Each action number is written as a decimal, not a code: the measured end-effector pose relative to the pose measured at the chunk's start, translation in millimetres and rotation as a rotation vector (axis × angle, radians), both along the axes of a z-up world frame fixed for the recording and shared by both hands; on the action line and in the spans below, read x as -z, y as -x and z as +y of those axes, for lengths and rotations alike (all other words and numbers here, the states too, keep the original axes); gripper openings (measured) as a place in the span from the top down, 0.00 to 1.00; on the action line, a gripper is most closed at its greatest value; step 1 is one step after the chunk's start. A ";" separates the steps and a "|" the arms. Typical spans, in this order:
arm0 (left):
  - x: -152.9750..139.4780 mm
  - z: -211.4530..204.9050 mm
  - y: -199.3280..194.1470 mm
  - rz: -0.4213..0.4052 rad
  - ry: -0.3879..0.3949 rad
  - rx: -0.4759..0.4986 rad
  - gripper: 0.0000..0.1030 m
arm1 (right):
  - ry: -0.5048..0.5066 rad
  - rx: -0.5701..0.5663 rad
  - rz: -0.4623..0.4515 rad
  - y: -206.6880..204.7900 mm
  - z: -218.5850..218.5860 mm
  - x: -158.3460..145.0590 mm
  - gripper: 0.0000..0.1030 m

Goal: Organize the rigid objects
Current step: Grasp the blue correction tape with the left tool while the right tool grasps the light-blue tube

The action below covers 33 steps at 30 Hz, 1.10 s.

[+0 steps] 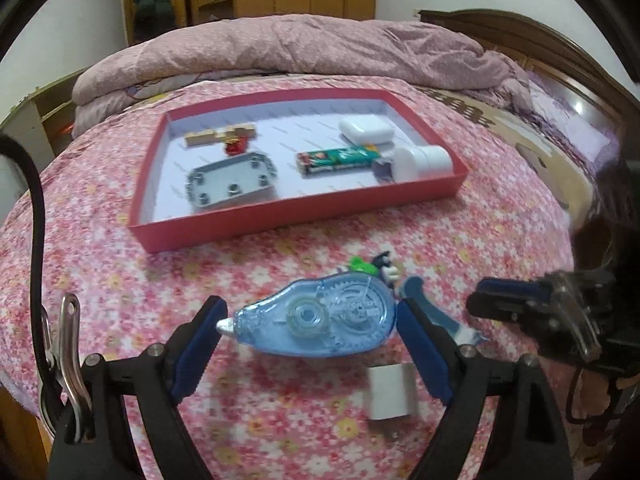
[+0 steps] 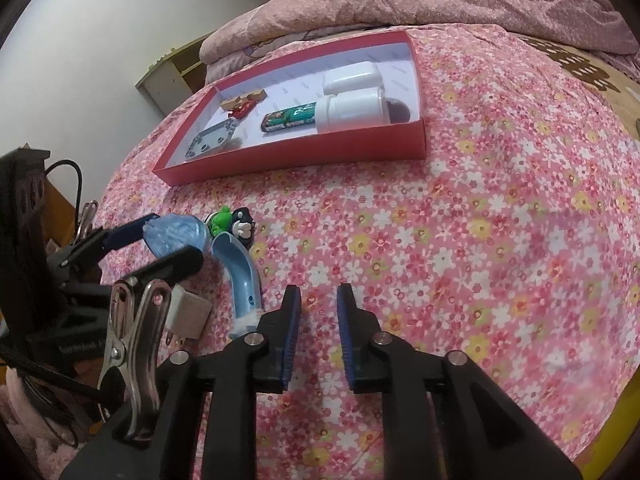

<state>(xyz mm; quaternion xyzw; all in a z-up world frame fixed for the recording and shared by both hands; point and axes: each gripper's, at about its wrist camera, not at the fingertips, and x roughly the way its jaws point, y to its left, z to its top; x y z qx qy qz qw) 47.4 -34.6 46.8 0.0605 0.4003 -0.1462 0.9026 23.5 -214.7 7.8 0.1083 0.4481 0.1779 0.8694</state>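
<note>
A blue see-through correction tape dispenser [image 1: 320, 318] lies on the flowered bedsheet between the fingers of my left gripper [image 1: 310, 312]. The jaws are wide and straddle it; the right pad looks to touch its round end, the left stands just off its tip. It also shows in the right wrist view [image 2: 176, 234]. Behind it lies a small green and black toy figure [image 1: 374, 266], beside it a light blue curved handle [image 1: 434, 312], and nearer a white plug block [image 1: 390, 394]. My right gripper [image 2: 319, 300] is slightly open and empty over bare sheet. The red tray [image 1: 288, 210] sits beyond.
The tray holds a grey metal plate [image 1: 232, 180], a green gum pack [image 1: 340, 158], a white bottle [image 1: 420, 162], a white case [image 1: 366, 128] and small wooden and red pieces [image 1: 224, 138]. A folded pink quilt [image 1: 280, 48] lies behind. The bed edge is near left.
</note>
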 end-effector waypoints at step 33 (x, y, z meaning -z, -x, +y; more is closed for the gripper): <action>0.4 52.2 0.1 -0.001 0.072 -0.124 0.13 | 0.178 -0.166 -0.089 15.1 68.2 -1.6 0.87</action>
